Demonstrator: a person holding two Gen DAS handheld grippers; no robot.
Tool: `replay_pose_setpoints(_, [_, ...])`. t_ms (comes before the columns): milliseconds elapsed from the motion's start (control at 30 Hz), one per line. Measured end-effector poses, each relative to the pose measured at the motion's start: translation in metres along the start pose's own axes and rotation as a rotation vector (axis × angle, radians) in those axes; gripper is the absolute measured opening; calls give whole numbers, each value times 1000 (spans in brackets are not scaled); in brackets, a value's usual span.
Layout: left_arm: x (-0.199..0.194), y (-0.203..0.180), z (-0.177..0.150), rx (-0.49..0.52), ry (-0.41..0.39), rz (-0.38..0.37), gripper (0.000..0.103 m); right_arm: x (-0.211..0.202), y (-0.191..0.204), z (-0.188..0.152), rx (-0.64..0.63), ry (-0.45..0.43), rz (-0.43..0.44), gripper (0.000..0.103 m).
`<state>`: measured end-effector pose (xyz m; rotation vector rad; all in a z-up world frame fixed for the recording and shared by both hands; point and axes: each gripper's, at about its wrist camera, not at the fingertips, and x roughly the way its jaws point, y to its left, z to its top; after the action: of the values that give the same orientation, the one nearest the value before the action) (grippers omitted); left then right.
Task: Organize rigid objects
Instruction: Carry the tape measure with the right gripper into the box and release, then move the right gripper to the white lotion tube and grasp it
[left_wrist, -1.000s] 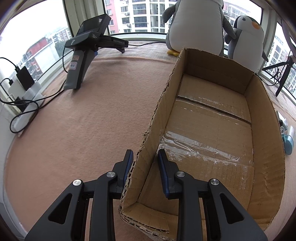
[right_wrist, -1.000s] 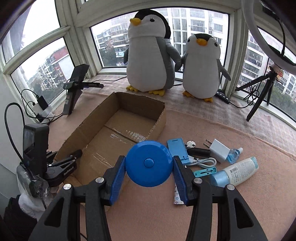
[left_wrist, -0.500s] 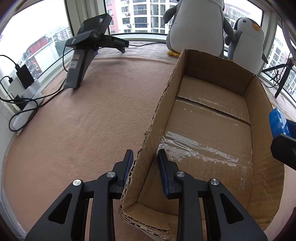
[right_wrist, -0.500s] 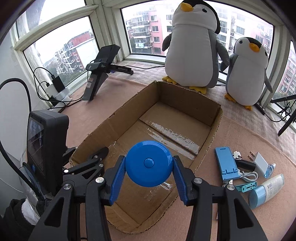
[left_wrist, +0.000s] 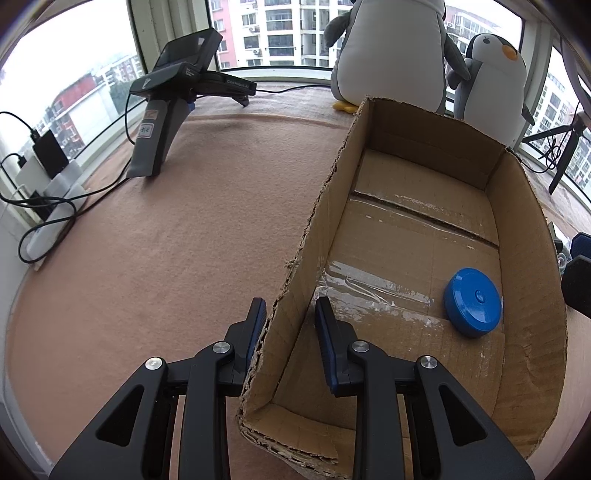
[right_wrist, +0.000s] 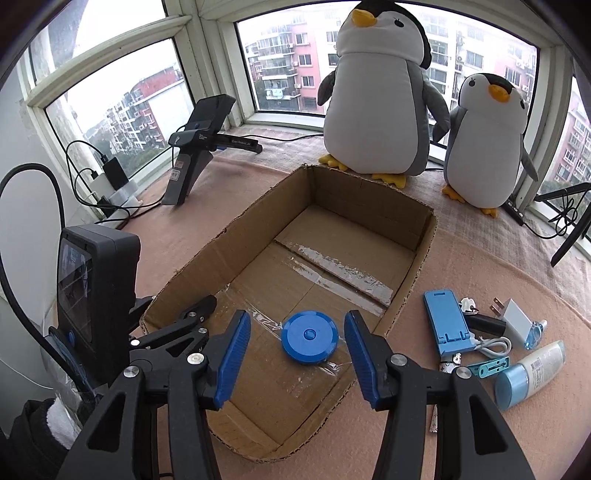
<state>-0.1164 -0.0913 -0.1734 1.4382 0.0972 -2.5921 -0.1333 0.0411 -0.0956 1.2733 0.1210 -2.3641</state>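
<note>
I'm at the drop-off of the first item; the disc (right_wrist: 309, 339) lies flat on the floor of the box (right_wrist: 424, 251), near its right wall, free of my right gripper (right_wrist: 297, 358), whose jaws are opening with nothing pressed between them; my left gripper (left_wrist: 290, 325) is clamped on the box's left wall, steadying it. Next, I judge, the right goes to the pile outside the box on the right; the phone stand (right_wrist: 447, 325) sits nearest, the bottle (right_wrist: 532, 373) beyond; I'd keep the left clenched meanwhile.
</note>
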Motion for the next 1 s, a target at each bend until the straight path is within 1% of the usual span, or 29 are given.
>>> replay_pose_setpoints(233, [-1, -1, 0, 4, 0, 4, 26, -18, -26, -6, 71, -25, -37, 49])
replay_pose_setpoints(367, [-1, -2, 0, 6, 1, 6, 26, -32, -52, -12, 131, -42, -91, 49])
replay_pose_setpoints(467, [-1, -2, 0, 6, 1, 6, 26, -38, -76, -18, 182, -45, -147, 49])
replay_pose_setpoints(600, [-1, -2, -1, 11, 1, 10, 26, -43, -111, -28, 257, -30, -229, 49])
replay_pose_setpoints(767, [-2, -3, -1, 12, 1, 12, 26, -45, -152, -40, 355, -6, -301, 49])
replay_pose_setpoints(833, [-1, -2, 0, 12, 1, 11, 26, -43, -167, -44, 394, 8, -317, 50])
replay_pose_setpoints(900, [-1, -2, 0, 12, 1, 11, 26, -40, -181, -47, 443, 25, -326, 55])
replay_pose_setpoints(1000, [-1, -2, 0, 12, 1, 11, 26, -33, -202, -52, 524, 52, -327, 55])
